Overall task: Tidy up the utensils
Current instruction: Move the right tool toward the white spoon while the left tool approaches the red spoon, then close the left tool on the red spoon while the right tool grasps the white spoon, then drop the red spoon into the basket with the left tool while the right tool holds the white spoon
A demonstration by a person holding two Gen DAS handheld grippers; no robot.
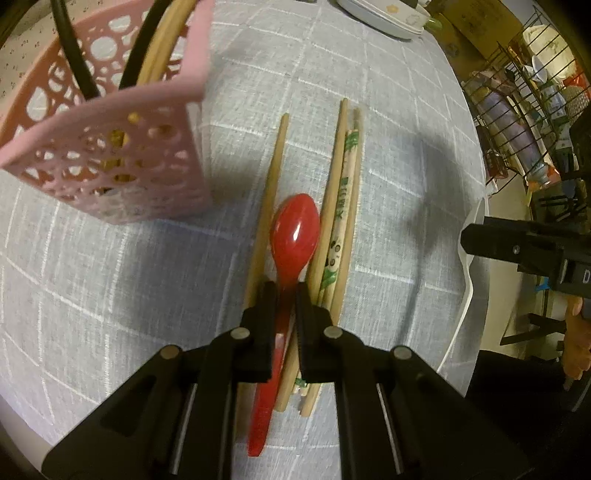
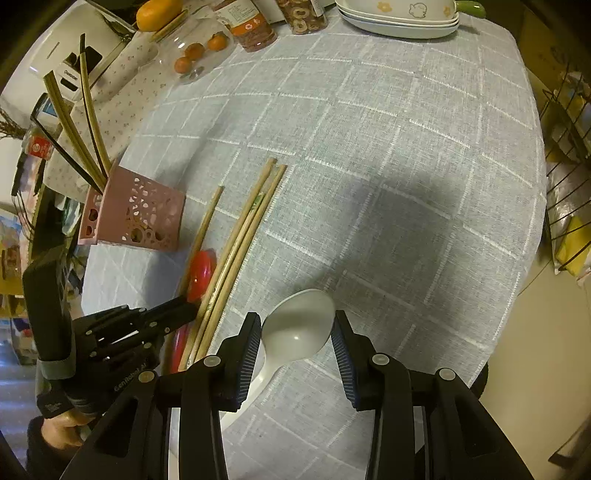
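A red spoon (image 1: 295, 230) lies on the grey checked tablecloth among several wooden chopsticks (image 1: 341, 206). My left gripper (image 1: 286, 295) is shut on the red spoon's handle just behind the bowl. A pink perforated utensil holder (image 1: 110, 162) stands to the left, with chopsticks and dark utensils in it. In the right wrist view a white spoon (image 2: 299, 328) lies on the cloth. My right gripper (image 2: 297, 332) is open, with its jaws on either side of the white spoon's bowl. The red spoon (image 2: 201, 273), chopsticks (image 2: 240, 236) and holder (image 2: 136, 214) show at left.
Stacked white dishes (image 2: 399, 22) and jars with food (image 2: 255, 33) stand at the far table edge. A wire rack (image 1: 524, 122) stands beyond the table's right edge. The table edge (image 1: 469, 295) runs close on the right.
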